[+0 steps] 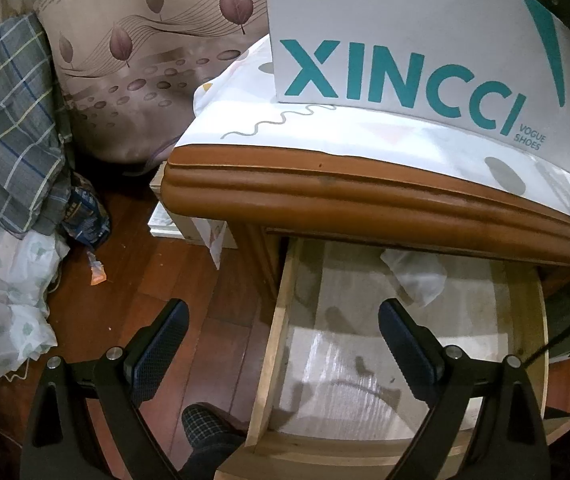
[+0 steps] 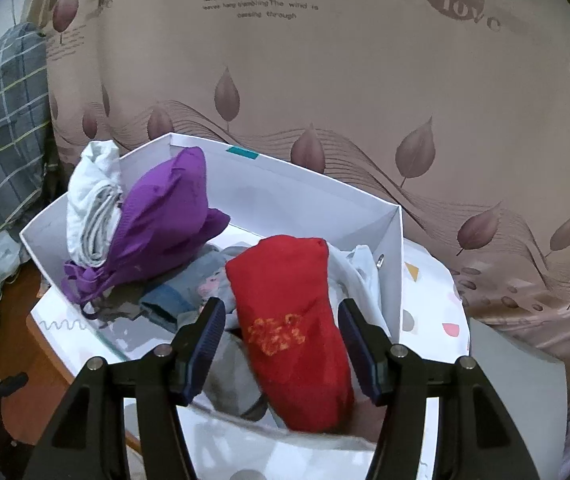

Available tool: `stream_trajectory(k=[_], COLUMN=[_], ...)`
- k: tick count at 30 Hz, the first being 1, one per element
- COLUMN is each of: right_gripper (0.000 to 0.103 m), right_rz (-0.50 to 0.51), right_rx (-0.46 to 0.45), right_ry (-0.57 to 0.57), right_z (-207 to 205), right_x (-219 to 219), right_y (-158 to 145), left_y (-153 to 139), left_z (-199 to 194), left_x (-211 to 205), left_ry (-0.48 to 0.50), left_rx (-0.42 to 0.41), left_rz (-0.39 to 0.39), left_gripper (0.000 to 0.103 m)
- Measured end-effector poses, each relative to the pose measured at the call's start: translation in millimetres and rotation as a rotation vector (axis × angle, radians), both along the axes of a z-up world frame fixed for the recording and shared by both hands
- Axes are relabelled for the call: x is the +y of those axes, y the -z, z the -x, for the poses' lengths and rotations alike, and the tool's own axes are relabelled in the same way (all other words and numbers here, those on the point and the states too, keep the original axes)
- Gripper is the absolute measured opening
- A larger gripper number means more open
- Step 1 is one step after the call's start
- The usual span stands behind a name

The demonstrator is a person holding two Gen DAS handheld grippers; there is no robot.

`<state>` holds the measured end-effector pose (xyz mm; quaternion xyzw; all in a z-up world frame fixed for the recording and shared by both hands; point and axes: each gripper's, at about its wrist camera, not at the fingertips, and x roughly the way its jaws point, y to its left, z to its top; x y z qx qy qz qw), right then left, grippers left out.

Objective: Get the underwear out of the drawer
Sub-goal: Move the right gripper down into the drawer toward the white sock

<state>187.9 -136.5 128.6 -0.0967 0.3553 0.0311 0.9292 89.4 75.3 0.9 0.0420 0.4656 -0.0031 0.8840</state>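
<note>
Lettering "XINCCI VOGUE SHOES" marks the white box [image 1: 425,52] above the pulled-out drawer [image 1: 385,344]. Red underwear [image 2: 289,320] lies in the box between spread right fingers [image 2: 281,344], untouched. Left fingers [image 1: 281,344] spread, empty.

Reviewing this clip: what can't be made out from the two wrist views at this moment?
- Back of the drawer, left wrist view: hidden under the nightstand top; a pale item there is too dim to identify.
- Shoe box bottom, right wrist view: covered by the red garment and purple garment.
- Right gripper: pads look clear of the red garment, contact uncertain.
</note>
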Motion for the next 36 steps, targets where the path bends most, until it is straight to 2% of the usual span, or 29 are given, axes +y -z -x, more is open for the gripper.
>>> stream_trajectory(k=[4,7,10,13,17,21,23,25,26,33,36], right_gripper=[0.060,0.060,0.060,0.060,0.060,0.058,0.057,0.044,0.043,0.042,0.042], right_rz=[-0.001,0.026,0.056,0.117,0.193,0.230,0.230,0.237,0.239,0.271,0.328], right_rx=[-0.022,-0.073,-0.121,-0.150,-0.151,-0.044,0.009,0.062,0.081,0.147,0.155], right_ry=[-0.017,-0.053,-0.136,-0.231,-0.349,-0.452,-0.470,-0.480,-0.484,-0.483,-0.470], right_z=[17.7,44.3,82.4,120.0,163.1,177.1,173.5,164.6,160.3,125.9,110.8], right_x=[0.4,4.7,13.3,28.3,53.6,80.8,88.7,95.2,97.8,105.2,104.9], right_y=[-9.9,-18.2,-19.3,-4.8,32.0,83.8,108.0,134.4,143.2,202.1,228.7], left_y=[0.0,-2.8,-10.3,-17.0,-23.0,-25.3,-26.3,-27.9,-28.1,-32.5,-32.8], left_z=[0.6,2.6,6.7,10.4,13.8,17.5,17.9,17.4,17.1,16.2,14.3], left_x=[1.2,5.2,12.2,18.0,23.9,26.0,25.9,27.5,28.1,45.4,56.5], left_ry=[-0.003,-0.015,-0.036,-0.050,-0.071,-0.072,-0.067,-0.074,-0.078,-0.156,-0.207], left_rx=[-0.007,-0.018,-0.045,-0.061,-0.074,-0.077,-0.079,-0.086,-0.085,-0.087,-0.081], left_rz=[0.000,-0.010,-0.010,0.007,0.019,0.020,0.022,0.019,0.018,0.040,0.057], left_gripper=[0.095,0.095,0.095,0.095,0.095,0.095,0.095,0.095,0.095,0.095,0.095])
